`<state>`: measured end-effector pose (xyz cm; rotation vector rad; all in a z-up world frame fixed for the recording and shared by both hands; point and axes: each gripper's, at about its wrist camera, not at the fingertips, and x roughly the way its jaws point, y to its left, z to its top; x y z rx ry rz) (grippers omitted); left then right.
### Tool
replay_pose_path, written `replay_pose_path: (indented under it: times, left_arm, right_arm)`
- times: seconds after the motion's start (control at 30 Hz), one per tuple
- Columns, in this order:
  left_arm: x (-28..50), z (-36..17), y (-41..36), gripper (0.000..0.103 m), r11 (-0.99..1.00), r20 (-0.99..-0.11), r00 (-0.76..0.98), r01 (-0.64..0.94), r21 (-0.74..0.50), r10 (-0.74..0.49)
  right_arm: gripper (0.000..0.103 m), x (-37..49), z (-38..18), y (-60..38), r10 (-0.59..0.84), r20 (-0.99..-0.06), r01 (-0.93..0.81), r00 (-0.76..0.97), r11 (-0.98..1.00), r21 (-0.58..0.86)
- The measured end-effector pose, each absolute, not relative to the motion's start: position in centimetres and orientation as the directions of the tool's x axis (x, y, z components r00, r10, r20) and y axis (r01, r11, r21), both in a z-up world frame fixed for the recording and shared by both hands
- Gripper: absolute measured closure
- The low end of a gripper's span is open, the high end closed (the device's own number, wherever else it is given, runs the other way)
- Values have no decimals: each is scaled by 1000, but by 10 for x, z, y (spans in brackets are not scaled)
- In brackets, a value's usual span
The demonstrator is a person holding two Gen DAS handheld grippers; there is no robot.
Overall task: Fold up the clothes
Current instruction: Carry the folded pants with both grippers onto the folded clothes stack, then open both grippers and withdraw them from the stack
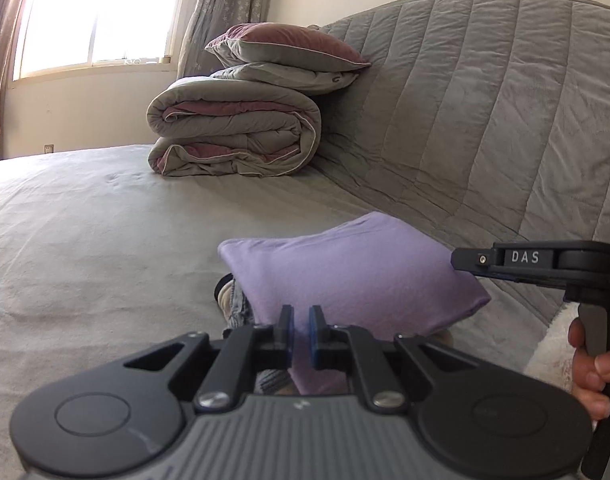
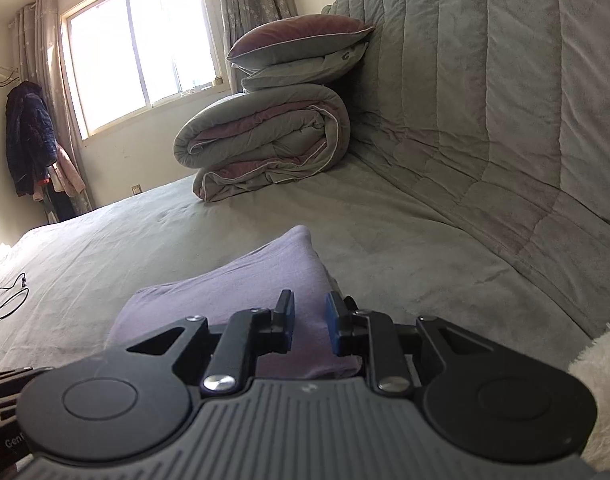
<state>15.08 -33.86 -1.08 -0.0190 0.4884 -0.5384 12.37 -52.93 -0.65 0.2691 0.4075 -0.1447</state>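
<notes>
Both claws grip the folded purple shirt (image 1: 357,276), left gripper (image 1: 301,322) clenched on its near edge, right gripper (image 2: 309,312) grasping the right side, its long axis running left-right between them.

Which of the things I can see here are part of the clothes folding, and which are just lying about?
Part of the job:
- folded purple garment
- left gripper, shut on it
- right gripper, around its edge

Just lying about:
- rolled quilt
- pillows
- hanging jackets
- black cable

Right gripper (image 2: 309,322) fingers (image 2: 285,320) clamp the folded lilac garment (image 2: 241,284).
</notes>
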Motion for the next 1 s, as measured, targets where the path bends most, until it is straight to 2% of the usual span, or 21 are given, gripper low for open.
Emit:
replay_pose_path:
  times: [0.17,0.33,0.43,0.57,0.63,0.7,0.83,0.93,1.0]
  left_arm:
    - [130,10,-328,92,866,-463,744,485,-120,-481]
    - [115,25,-320,76,879,-500,738,465,-108,-452]
    - [106,31,-316,68,887,-527,732,450,-101,-432]
    - [96,39,-310,57,900,-553,730,427,-90,-402]
    - [93,43,-307,43,908,-573,725,411,-88,-383]
    - [90,45,-304,37,912,-588,719,400,-85,-371]
    - [84,50,-300,13,924,-612,716,376,-65,-335]
    - [83,53,-301,1,931,-640,706,364,-38,-302]
    - [82,53,-302,1,931,-665,691,364,-19,-284]
  right_arm:
    - [79,99,14,-520,-83,-399,180,913,960,213]
    - [65,78,31,-505,-80,-390,163,917,969,184]
    - [61,67,39,-495,-84,-390,156,917,975,156]
    - [51,55,48,-484,-91,-397,155,913,979,133]
    - [44,50,52,-481,-94,-405,161,909,978,133]
    - [42,47,54,-479,-101,-418,172,903,975,137]
    - [33,43,58,-475,-115,-453,207,884,965,159]
    - [25,39,61,-471,-122,-482,231,868,957,175]
    - [19,38,61,-468,-123,-503,241,855,955,175]
